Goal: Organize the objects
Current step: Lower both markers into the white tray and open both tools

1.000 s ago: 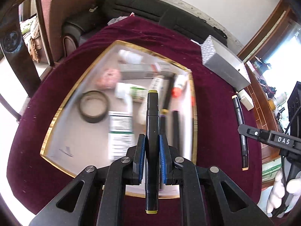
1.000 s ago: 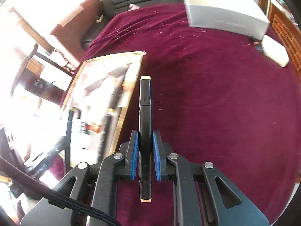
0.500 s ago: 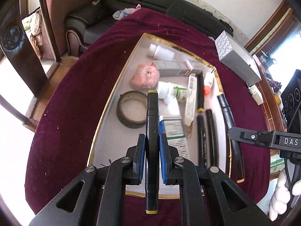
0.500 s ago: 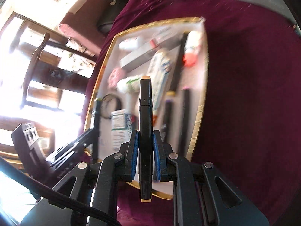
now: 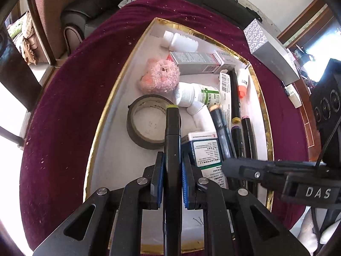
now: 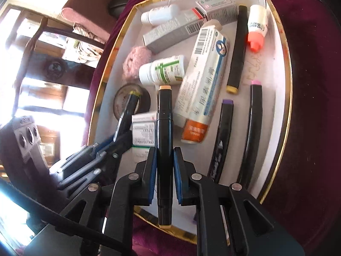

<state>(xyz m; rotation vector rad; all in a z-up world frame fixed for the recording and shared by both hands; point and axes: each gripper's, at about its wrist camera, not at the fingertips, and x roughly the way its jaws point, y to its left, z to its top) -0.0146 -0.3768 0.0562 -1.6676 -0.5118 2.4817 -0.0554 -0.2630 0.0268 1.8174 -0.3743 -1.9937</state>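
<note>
My left gripper point(image 5: 172, 179) is shut on a black marker with a yellow-green cap point(image 5: 172, 140) and holds it over the near part of the gold-rimmed white tray point(image 5: 106, 166). My right gripper point(image 6: 164, 177) is shut on a black marker with a tan cap point(image 6: 164, 128), over the same tray point(image 6: 283, 98). The left gripper also shows in the right wrist view point(image 6: 119, 136), close to the right one. The tray holds a tape roll point(image 5: 147, 125), a pink plush toy point(image 5: 158, 77), pill bottles, medicine boxes, an ointment tube point(image 6: 202, 79) and several black markers point(image 6: 236, 49).
The tray lies on a dark red tablecloth point(image 5: 64, 117). A grey box point(image 5: 270, 51) stands at the table's far right. A black sofa point(image 5: 89, 12) and a wooden chair point(image 5: 12, 59) stand beyond the table's far and left edges.
Both grippers have moved in over the tray with their markers, and the tray looks closer. The right gripper has swung from the bare cloth to above the tray, next to the left one.
</note>
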